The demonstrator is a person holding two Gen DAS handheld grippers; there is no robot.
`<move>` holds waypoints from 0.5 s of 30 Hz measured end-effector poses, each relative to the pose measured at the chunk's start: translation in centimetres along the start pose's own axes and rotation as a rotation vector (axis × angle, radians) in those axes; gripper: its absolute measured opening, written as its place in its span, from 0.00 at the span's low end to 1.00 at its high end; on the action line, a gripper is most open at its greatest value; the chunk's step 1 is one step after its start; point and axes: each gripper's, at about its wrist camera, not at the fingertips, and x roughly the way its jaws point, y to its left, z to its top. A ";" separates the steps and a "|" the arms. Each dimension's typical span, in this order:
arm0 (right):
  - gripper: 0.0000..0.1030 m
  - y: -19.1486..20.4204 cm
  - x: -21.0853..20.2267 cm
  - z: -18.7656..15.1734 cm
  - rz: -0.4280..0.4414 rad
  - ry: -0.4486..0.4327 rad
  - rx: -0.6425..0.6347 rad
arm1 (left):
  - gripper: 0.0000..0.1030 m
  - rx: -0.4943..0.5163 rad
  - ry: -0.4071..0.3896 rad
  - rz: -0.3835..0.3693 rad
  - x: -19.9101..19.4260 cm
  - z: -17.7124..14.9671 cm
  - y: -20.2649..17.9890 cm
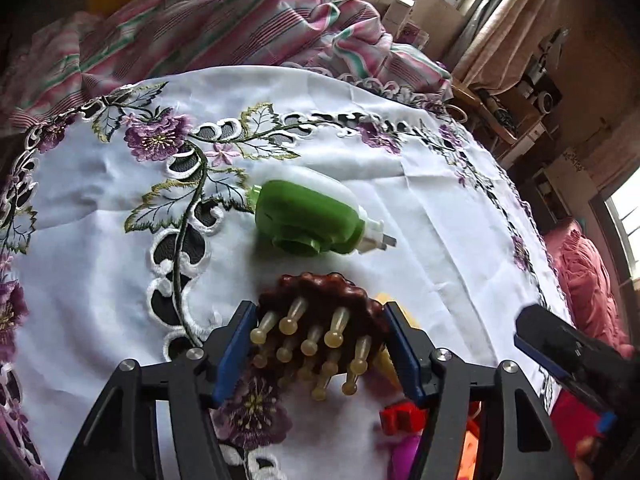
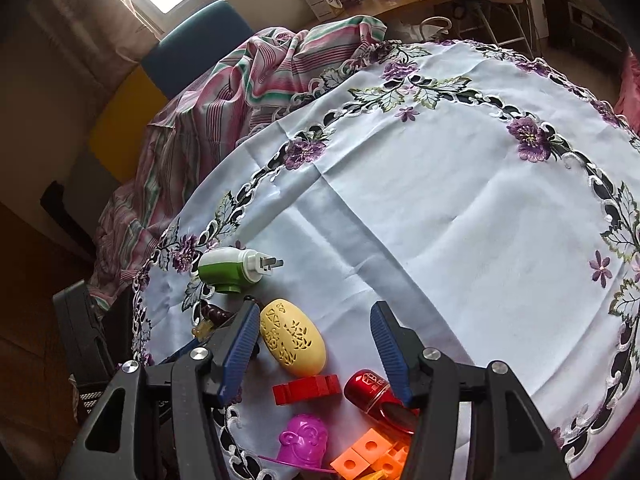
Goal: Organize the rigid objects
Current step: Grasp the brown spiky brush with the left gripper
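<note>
- Left hand-held gripper (image 1: pixel 320 344) is pinching the brown massage comb (image 1: pixel 320 320) between its blue pads, prongs facing the camera.
- Green plug-in device (image 1: pixel 308 216) is lying just beyond the comb on the bench (image 1: pixel 440 208).
- Right hand-held gripper (image 2: pixel 314 340) is hanging spread, gripping nothing; yellow egg-shaped case (image 2: pixel 292 336) is sitting between its fingers, red block (image 2: pixel 306 388) nearer the camera.

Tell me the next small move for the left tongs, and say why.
Probably lift the brown massage brush a little, straight up. The left tongs appear closed on its sides, with its knobbed pins pointing toward the camera. The green plug-in device lies just beyond and the yellow egg-shaped case right beside it, so rising first should avoid nudging either.
</note>
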 end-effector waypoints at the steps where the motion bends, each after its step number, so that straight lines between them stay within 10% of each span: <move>1: 0.57 0.0 0.1 0.0 -0.002 0.003 -0.002 | 0.62 0.003 -0.001 -0.002 -0.5 -0.5 0.1; 15: 0.57 4.4 2.1 -2.2 -0.023 0.104 -0.248 | 0.62 0.009 -0.085 0.062 -11.9 -8.6 3.2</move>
